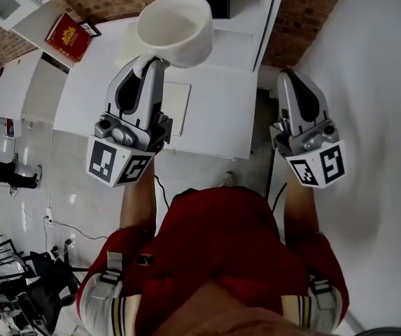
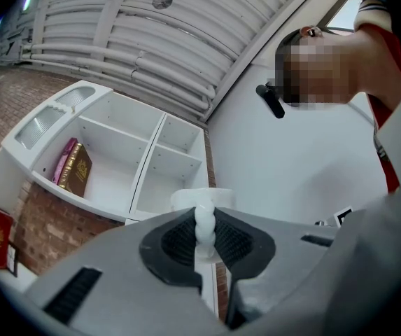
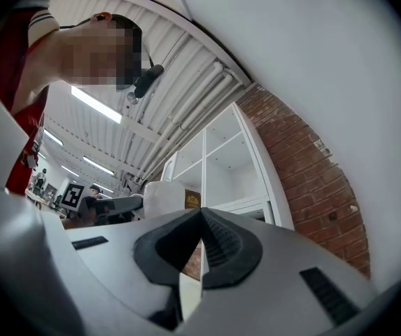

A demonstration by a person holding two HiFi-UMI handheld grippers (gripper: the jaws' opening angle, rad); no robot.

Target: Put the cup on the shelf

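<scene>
A white cup (image 1: pixel 176 28) hangs in the air, held by its handle (image 2: pixel 204 224) in my left gripper (image 1: pixel 152 60), whose jaws are shut on that handle. In the left gripper view the cup body (image 2: pixel 201 199) shows just beyond the jaws. Ahead of it stands the white shelf (image 2: pixel 137 161) with open compartments. My right gripper (image 1: pixel 288 74) is at the right, level with the left one. It is shut with nothing between its pads (image 3: pixel 214 240). The right gripper view shows the cup (image 3: pixel 162 198) to its left and the shelf (image 3: pixel 222 161) beyond.
Two books (image 2: pixel 74 168) stand in a left shelf compartment. A red book (image 1: pixel 68 38) lies on a white ledge at upper left. A white table (image 1: pixel 214 117) is below the grippers, with a brick wall (image 3: pixel 312 180) behind and a white wall on the right.
</scene>
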